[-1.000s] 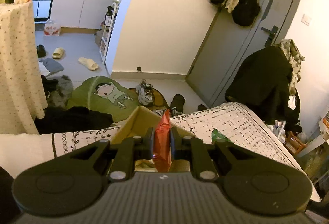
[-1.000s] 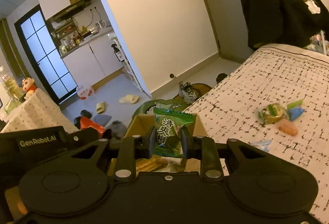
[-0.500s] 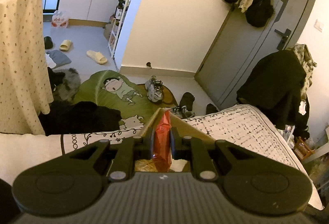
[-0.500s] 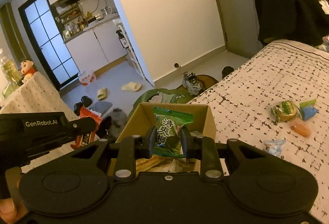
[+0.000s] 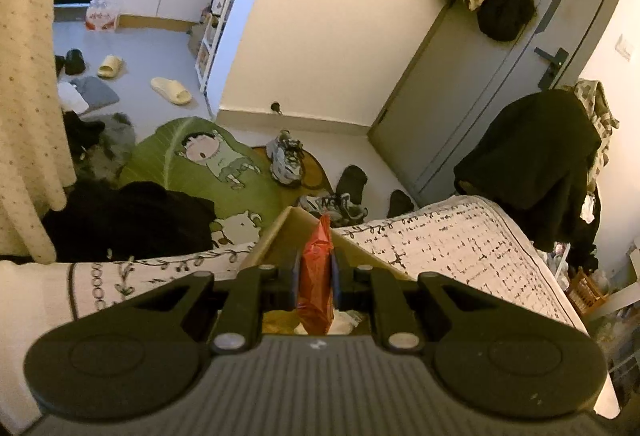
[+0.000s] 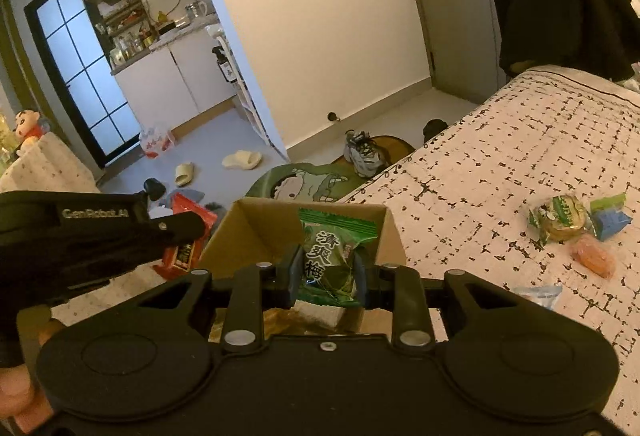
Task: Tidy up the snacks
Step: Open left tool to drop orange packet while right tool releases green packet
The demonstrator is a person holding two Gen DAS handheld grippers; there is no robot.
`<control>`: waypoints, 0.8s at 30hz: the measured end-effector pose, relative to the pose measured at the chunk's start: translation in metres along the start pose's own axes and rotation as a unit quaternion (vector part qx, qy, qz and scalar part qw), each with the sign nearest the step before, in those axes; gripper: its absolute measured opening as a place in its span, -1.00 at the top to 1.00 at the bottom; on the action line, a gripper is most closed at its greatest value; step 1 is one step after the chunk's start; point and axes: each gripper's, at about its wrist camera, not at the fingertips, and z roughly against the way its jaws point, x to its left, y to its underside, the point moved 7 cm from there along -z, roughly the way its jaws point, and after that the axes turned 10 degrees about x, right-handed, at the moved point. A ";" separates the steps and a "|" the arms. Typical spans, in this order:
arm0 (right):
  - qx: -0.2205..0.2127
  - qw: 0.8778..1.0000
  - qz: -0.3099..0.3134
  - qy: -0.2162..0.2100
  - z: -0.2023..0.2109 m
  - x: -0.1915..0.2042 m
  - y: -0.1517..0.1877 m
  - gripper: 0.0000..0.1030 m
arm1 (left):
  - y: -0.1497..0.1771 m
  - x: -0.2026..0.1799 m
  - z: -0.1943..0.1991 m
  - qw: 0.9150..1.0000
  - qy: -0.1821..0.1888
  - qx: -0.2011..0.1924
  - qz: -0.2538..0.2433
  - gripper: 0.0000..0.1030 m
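Right gripper [image 6: 326, 268] is hanging over the box [image 6: 256, 232] with the green pack [image 6: 332, 256] between its jaws, and they're opening now, so I'd just keep it centred and let it drop straight in. Left gripper [image 5: 314, 272] is clamped on the red pack [image 5: 316, 276], box rim [image 5: 280, 232] at 12 o'clock. More snacks [image 6: 564, 220] sit on the bed [image 6: 500, 156] around 3 o'clock.

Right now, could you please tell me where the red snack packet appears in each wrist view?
Left wrist view: the red snack packet stands low in the centre, edge-on in the left gripper, above the cardboard box.
Right wrist view: it shows at the left, behind the left gripper, beside the box.
Shared landmark: the cardboard box.
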 end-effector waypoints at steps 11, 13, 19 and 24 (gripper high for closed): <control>0.003 1.000 -0.021 -0.001 0.006 -0.015 -0.003 -0.02 | -0.002 -0.010 -0.028 1.000 -0.001 0.022 0.000 0.73; 0.003 1.000 -0.022 0.001 0.007 -0.017 -0.004 -0.05 | -0.001 -0.012 -0.029 1.000 0.001 0.025 -0.001 0.70; 0.009 1.000 -0.027 0.014 0.009 -0.021 -0.003 -0.11 | -0.003 -0.014 -0.023 1.000 -0.006 0.024 -0.005 0.53; 0.010 0.999 -0.031 0.021 0.015 -0.026 -0.002 -0.12 | -0.003 -0.010 -0.012 1.000 -0.019 0.018 -0.008 0.23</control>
